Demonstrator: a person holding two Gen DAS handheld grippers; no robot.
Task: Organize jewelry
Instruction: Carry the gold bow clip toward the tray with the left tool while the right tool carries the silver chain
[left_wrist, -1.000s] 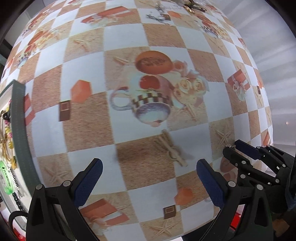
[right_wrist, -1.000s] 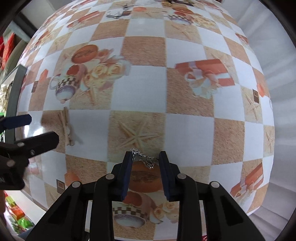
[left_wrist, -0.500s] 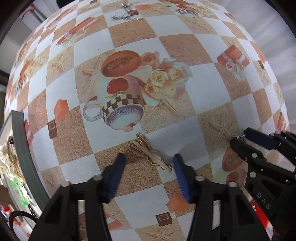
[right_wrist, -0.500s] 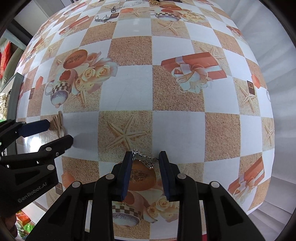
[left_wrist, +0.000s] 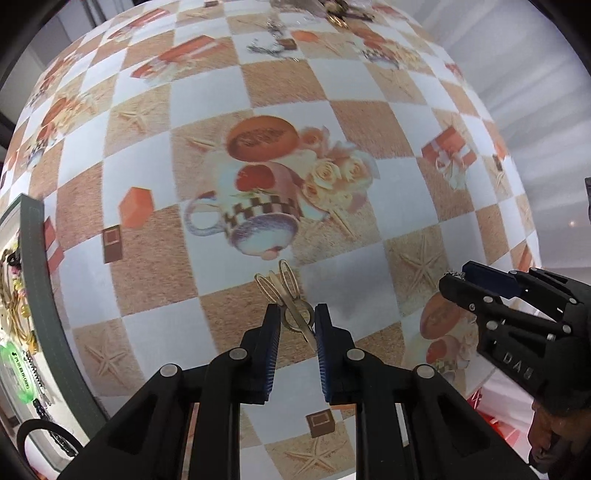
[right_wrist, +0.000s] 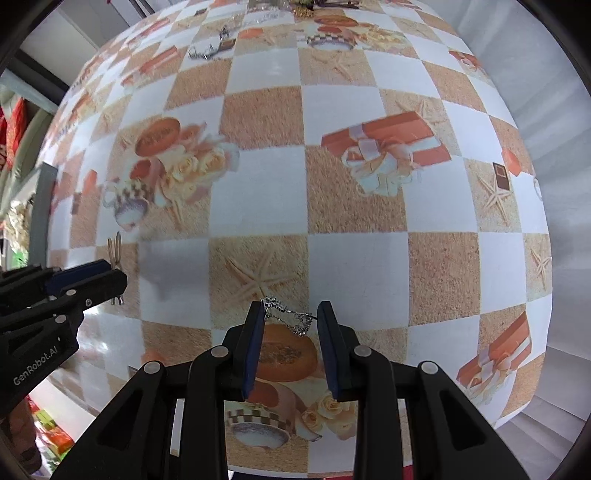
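Observation:
A gold leaf-shaped jewelry piece (left_wrist: 286, 293) lies on the patterned tablecloth. My left gripper (left_wrist: 295, 317) is shut on its near end, the leaf loops sticking out past the fingertips; it also shows in the right wrist view (right_wrist: 115, 251). My right gripper (right_wrist: 290, 314) is shut on a silver chain piece (right_wrist: 286, 314) stretched between its fingertips just above the cloth. That gripper appears at the right of the left wrist view (left_wrist: 458, 277) with the chain at its tip.
A grey-rimmed jewelry tray (left_wrist: 37, 266) with bracelets and chains stands at the left edge. More loose jewelry (left_wrist: 269, 44) lies at the far side of the table. The table's right edge drops off near my right gripper.
My left gripper moved forward over the gold leaf piece and closed from wide open onto it. The right gripper stayed shut on the silver chain, barely moving.

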